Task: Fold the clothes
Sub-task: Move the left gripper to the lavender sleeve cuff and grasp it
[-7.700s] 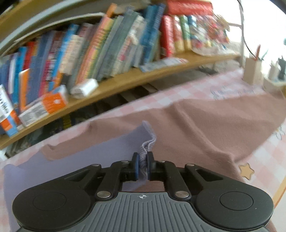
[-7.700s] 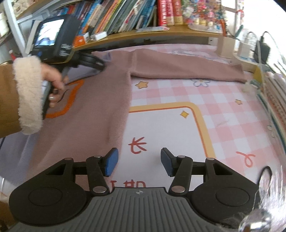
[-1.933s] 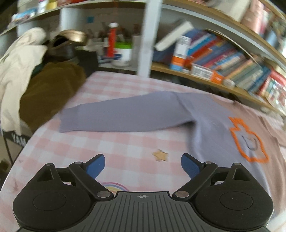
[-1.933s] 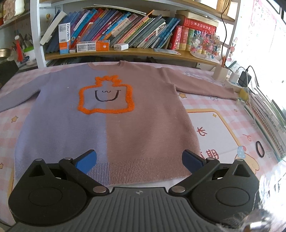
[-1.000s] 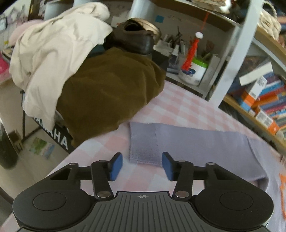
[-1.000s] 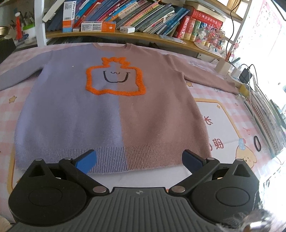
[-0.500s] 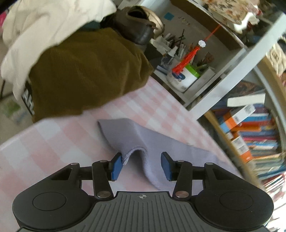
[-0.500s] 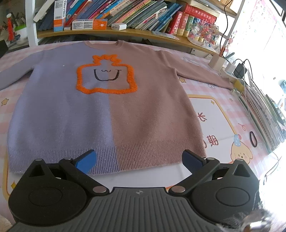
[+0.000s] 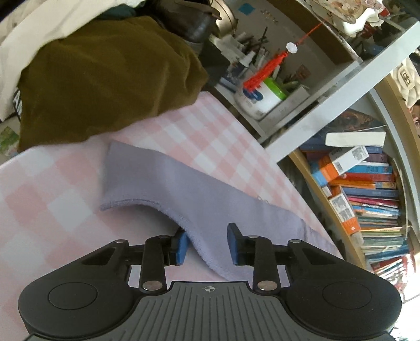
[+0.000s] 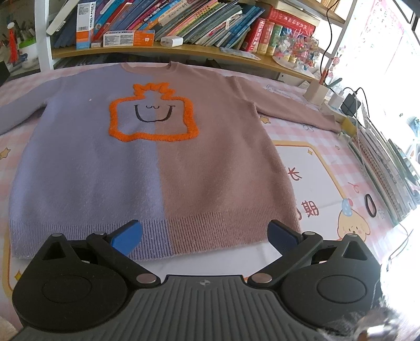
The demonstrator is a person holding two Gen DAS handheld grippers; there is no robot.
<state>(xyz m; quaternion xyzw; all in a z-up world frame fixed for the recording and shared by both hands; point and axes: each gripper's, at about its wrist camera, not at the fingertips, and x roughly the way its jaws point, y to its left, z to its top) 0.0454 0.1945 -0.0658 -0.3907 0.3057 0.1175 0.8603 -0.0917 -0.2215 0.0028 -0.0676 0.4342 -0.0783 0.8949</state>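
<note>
In the left wrist view, the left gripper (image 9: pixel 207 242) sits low over the pink-and-white checked tablecloth (image 9: pixel 52 204) with its blue-padded jaws parted, and the lilac knitted sleeve (image 9: pixel 168 188) of the sweater runs between them; a raised fold of the sleeve's edge lies against the left pad (image 9: pixel 181 245), while the other pad stands clear of the cloth, so nothing is clamped. The sleeve's cuff end lies flat on the tablecloth further out, near a heap of olive-brown corduroy fabric (image 9: pixel 105 76) with a cream-white garment (image 9: pixel 34 28) on top of it. Beyond the table edge stands a white shelf post (image 9: pixel 341 94), a white tub with a green lid (image 9: pixel 262 94) with a red tassel (image 9: pixel 262 73) hanging in front of it, and a row of leaning books (image 9: pixel 367 194) on a wooden shelf. In the right wrist view, the right gripper (image 10: pixel 204 233) hovers with its jaws spread wide just above the ribbed hem of the two-tone sweater (image 10: pixel 147 162), lilac on one half and dusty pink-brown on the other, which lies spread flat, face up, on the table with an orange fuzzy outline and smiling face (image 10: pixel 152 115) on its chest. Both sleeves stretch out to the sides. A black hair tie (image 10: pixel 370 205) rests on the printed table mat (image 10: pixel 315 178) well apart from the sweater, and a wooden bookshelf of colourful books (image 10: pixel 183 23) runs behind the collar
</note>
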